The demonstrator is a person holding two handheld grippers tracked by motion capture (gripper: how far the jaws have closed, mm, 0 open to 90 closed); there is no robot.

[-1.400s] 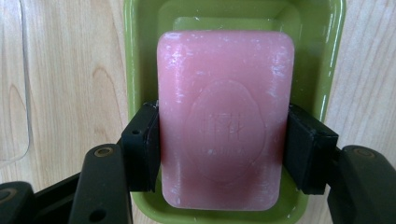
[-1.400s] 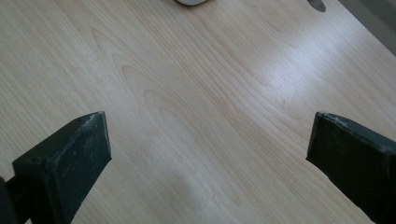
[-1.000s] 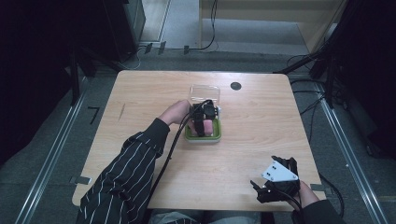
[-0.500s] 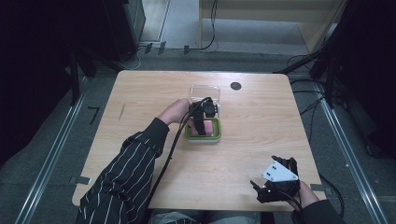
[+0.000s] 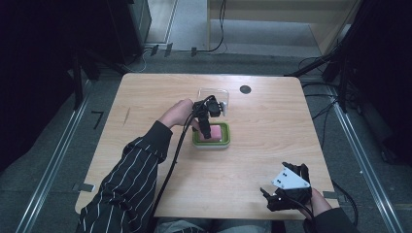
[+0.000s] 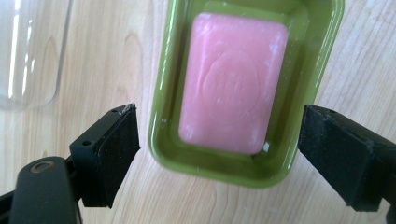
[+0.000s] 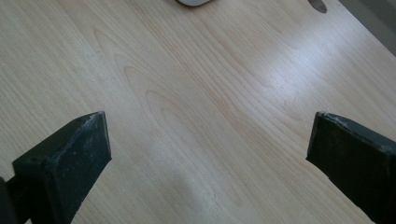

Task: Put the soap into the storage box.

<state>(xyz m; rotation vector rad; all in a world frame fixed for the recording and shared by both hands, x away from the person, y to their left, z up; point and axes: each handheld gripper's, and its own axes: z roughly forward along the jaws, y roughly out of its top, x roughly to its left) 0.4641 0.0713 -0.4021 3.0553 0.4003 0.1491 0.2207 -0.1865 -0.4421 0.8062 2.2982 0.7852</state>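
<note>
Up close, the left gripper view shows what the high view blurs: a pink soap bar (image 6: 232, 84) lying flat inside a green dish (image 6: 161, 116), filling most of its floor. The left claw (image 6: 243, 154) is spread wide, one jaw on each side of the dish's near end, neither touching it. A clear lid (image 6: 28, 51) lies on the table (image 6: 107, 56) just beside the dish. From the high view, the dish (image 5: 226, 141) sits mid-table, the lid (image 5: 214, 93) behind it. The right claw (image 7: 210, 158) is open over bare wood, held at the table's near right corner (image 5: 286, 191).
</note>
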